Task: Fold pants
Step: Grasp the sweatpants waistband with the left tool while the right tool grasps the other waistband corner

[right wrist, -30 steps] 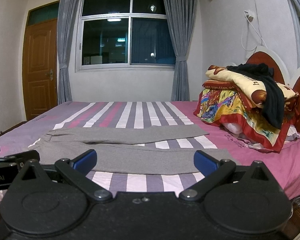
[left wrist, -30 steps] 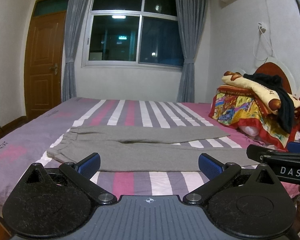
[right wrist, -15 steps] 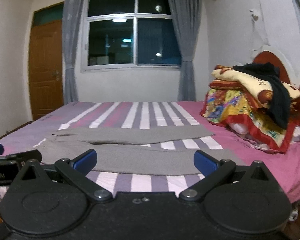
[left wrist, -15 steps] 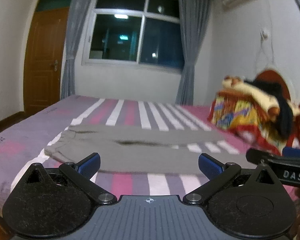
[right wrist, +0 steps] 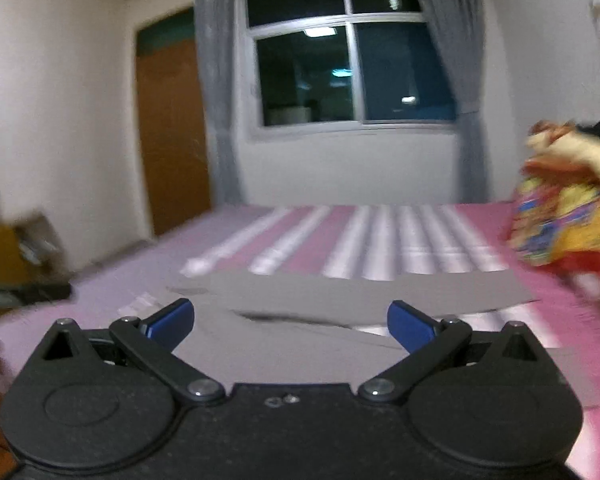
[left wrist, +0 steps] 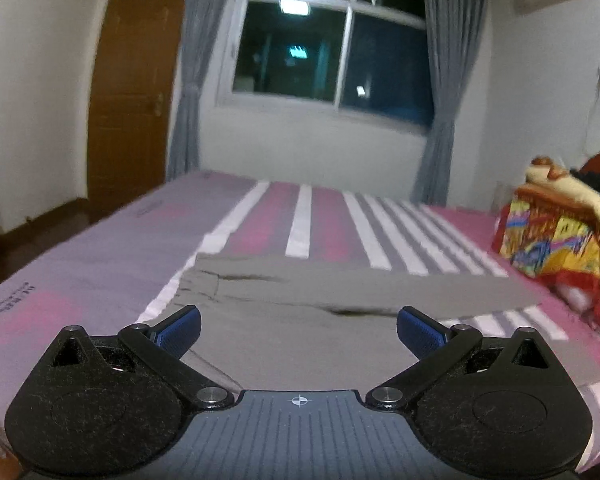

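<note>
Grey pants (left wrist: pixel 300 312) lie flat on the striped bed, waistband to the left, the two legs stretching right with a narrow gap between them. They also show in the blurred right wrist view (right wrist: pixel 300 320). My left gripper (left wrist: pixel 299 330) is open and empty, low over the near leg close to the waistband. My right gripper (right wrist: pixel 291 324) is open and empty, above the near leg of the pants.
The bed (left wrist: pixel 100 264) has a pink, purple and white striped sheet. A pile of colourful bedding (left wrist: pixel 560 232) sits at the right by the headboard. A brown door (left wrist: pixel 132 100), a window (left wrist: pixel 332 40) and grey curtains are behind.
Both grippers have moved forward and down towards the pants, which now look much larger. Both views have swung left. The other gripper no longer shows clearly in either view.
</note>
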Demonstrator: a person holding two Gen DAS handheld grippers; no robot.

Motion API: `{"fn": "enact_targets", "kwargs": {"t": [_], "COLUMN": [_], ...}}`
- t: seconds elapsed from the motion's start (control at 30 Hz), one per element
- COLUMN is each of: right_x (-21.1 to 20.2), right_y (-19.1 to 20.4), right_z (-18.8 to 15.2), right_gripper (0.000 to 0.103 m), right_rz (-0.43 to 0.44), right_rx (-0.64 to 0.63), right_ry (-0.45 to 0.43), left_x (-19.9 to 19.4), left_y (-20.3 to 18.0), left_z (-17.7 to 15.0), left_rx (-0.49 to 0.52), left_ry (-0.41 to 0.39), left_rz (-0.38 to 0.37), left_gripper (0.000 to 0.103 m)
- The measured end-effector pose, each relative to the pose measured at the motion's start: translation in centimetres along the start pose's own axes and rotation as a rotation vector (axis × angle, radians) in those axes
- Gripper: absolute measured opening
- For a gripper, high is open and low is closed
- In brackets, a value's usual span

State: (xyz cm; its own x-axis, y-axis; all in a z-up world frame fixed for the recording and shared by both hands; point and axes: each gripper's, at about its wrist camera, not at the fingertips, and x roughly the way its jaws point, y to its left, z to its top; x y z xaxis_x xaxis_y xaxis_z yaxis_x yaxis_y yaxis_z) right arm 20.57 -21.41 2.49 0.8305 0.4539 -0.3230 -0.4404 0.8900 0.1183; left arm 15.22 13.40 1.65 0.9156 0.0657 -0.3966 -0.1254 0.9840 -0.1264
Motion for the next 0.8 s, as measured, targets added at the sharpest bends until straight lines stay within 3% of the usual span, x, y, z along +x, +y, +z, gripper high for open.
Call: {"fn": "enact_targets", "kwargs": {"t": [0.07, 0.17, 0.23, 0.3, 0.33, 0.43, 0.5, 0.53, 0.7, 0.8], "right_x": [2.4, 6.7, 10.4, 14.0, 15.8, 22.0, 26.1, 28.5, 39.2, 43.7], "right_y": [-0.9, -2.4, -3.4, -4.6, -5.2, -7.0, -7.8, -8.3, -10.7, -12.3], "right_z": [0.4, 1.4, 2.0, 2.3, 2.5, 3.2, 3.4, 3.5, 3.1, 2.5], "right_gripper": [0.103, 0.098, 0.076, 0.074, 0.074, 0.07, 0.065, 0.055, 0.034, 0.039], "right_rz": [0.039, 0.037, 0.039, 0.038, 0.031, 0.039, 0.052, 0.067, 0.104, 0.117], "right_rx": [-0.011, -0.042, -0.065, -0.089, -0.101, -0.109, -0.138, -0.158, -0.261, -0.262], "right_ry": [0.042, 0.121, 0.17, 0.205, 0.207, 0.248, 0.289, 0.309, 0.402, 0.441], "left_x": [2.7, 7.5, 11.4, 15.8, 17.8, 24.7, 29.1, 31.0, 40.9, 45.3], "left_y": [1.7, 4.0, 6.5, 9.0, 9.8, 13.3, 15.1, 15.9, 18.3, 18.9], "left_z": [0.9, 2.1, 2.9, 3.8, 4.2, 5.4, 5.8, 6.0, 6.7, 6.7], "left_rx": [0.01, 0.027, 0.002, 0.021, 0.037, 0.032, 0.042, 0.044, 0.094, 0.119], "left_ry": [0.026, 0.06, 0.097, 0.12, 0.139, 0.211, 0.253, 0.26, 0.366, 0.435], "left_rz": [-0.04, -0.037, -0.027, -0.021, 0.007, 0.012, 0.012, 0.014, -0.048, -0.077], "left_gripper": [0.103, 0.103, 0.103, 0.082, 0.063, 0.063, 0.079, 0.091, 0.092, 0.086]}}
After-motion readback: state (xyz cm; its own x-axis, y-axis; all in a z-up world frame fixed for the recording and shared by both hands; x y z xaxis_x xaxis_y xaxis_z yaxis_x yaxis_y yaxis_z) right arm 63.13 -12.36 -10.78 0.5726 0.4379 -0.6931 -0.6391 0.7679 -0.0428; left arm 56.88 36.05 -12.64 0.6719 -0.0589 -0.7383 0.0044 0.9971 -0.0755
